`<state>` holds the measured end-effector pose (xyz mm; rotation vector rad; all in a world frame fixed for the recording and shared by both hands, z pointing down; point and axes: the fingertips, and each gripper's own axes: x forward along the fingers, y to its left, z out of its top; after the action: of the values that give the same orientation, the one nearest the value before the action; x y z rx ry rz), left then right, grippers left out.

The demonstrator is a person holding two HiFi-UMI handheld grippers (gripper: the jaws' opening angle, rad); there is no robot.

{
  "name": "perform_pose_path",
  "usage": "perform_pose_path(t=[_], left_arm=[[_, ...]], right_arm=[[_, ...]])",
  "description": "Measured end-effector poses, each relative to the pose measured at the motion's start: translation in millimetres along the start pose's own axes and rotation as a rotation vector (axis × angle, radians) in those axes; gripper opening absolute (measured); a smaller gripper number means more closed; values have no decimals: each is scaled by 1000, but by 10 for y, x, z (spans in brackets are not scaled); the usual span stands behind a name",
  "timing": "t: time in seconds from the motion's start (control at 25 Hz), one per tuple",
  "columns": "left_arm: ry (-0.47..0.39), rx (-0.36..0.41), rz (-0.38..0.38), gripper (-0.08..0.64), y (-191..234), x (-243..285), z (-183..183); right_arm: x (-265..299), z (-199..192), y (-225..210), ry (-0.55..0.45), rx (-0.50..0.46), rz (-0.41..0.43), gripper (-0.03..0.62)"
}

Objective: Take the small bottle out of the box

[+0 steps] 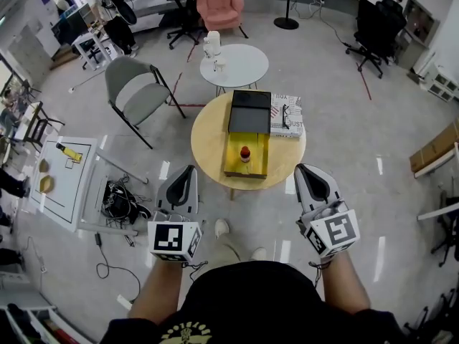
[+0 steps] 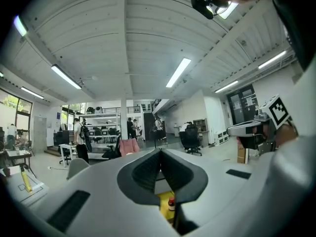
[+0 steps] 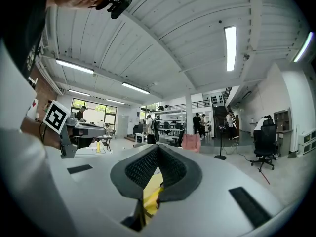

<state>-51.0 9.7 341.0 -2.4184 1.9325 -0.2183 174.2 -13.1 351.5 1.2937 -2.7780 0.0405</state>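
In the head view, at 9 o'clock from the middle, a low white table (image 1: 68,185) stands on the floor, and a grey folding chair (image 1: 136,92) stands at 10 o'clock.

The left gripper (image 1: 188,169) is held at 7 o'clock, short of the round wooden table (image 1: 209,145), and touches nothing. In the left gripper view, the left gripper (image 2: 160,152) has its 2 jaws clenched tip to tip with nothing between them. Through the gap lower down, the box (image 2: 164,201) and the small bottle (image 2: 171,203) show beyond the jaws.

The round wooden table fills the middle of the head view. On it the yellow box (image 1: 257,165) lies open, running from 12 to 6 o'clock. Its black lid (image 1: 249,112) is folded back at the 12 o'clock end. The small bottle (image 1: 245,153), red-capped, stands upright inside the box, in the middle of the yellow part. It is well apart from both grippers.

At 12 o'clock beyond this table stands a white round table (image 1: 240,67), and further back there is a pink armchair (image 1: 219,2). At 3 o'clock from the lid, just beside it, lies a book (image 1: 295,104) with a pair of glasses (image 1: 285,115) on it.

The right gripper (image 1: 303,168) is held at 5 o'clock off the table's edge. In the right gripper view, the right gripper (image 3: 158,148) has its 2 jaws pressed together, empty, with the yellow box (image 3: 150,194) seen past them. A black office chair (image 1: 376,24) stands at 2 o'clock.
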Motion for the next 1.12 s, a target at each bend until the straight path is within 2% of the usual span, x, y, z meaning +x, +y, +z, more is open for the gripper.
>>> perform_pose_path(t=[0.24, 0.52, 1.12], left_arm=[[-35, -16, -36, 14, 59, 215, 121], [-38, 0, -61, 14, 293, 493, 127], [-38, -22, -125, 14, 705, 1120, 67]], right_arm=[[164, 27, -43, 12, -3, -13, 15], [483, 68, -82, 20, -2, -32, 15], [1132, 82, -161, 51, -18, -78, 14]])
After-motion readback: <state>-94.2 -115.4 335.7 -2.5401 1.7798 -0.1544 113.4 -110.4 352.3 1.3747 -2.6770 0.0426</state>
